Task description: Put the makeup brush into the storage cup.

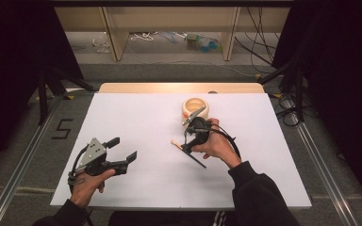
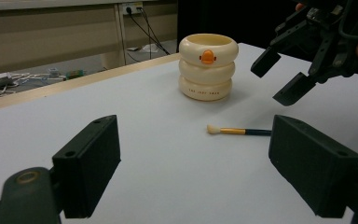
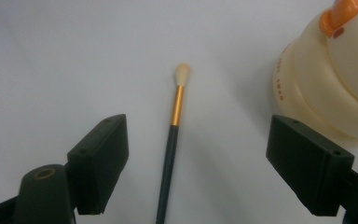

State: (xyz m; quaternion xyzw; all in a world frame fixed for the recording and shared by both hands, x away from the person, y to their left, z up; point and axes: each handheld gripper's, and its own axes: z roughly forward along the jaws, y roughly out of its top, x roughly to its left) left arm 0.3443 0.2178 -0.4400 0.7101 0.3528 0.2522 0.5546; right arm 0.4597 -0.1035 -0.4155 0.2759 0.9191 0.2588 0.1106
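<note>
The left gripper (image 1: 123, 148), jaws spread and empty, hovers well to the left of the cream, ring-stacked ceramic pot with an orange duck beak (image 2: 208, 67). The slim brush with dark handle, gold ferrule and pale bristle tip (image 3: 175, 129) lies flat on the white counter (image 1: 136, 122) just in front of that pot. The right gripper (image 3: 193, 163), far nearer, hangs open over the brush, whose long axis runs straight up between the jaws, bristles pointing away; a plain descent should straddle the handle.

We see a white table (image 1: 136, 117), grey floor (image 1: 23, 127) marked 5, black curtains (image 1: 9, 47), a wooden shelf unit (image 1: 118, 33), loose cables (image 1: 259, 42).
</note>
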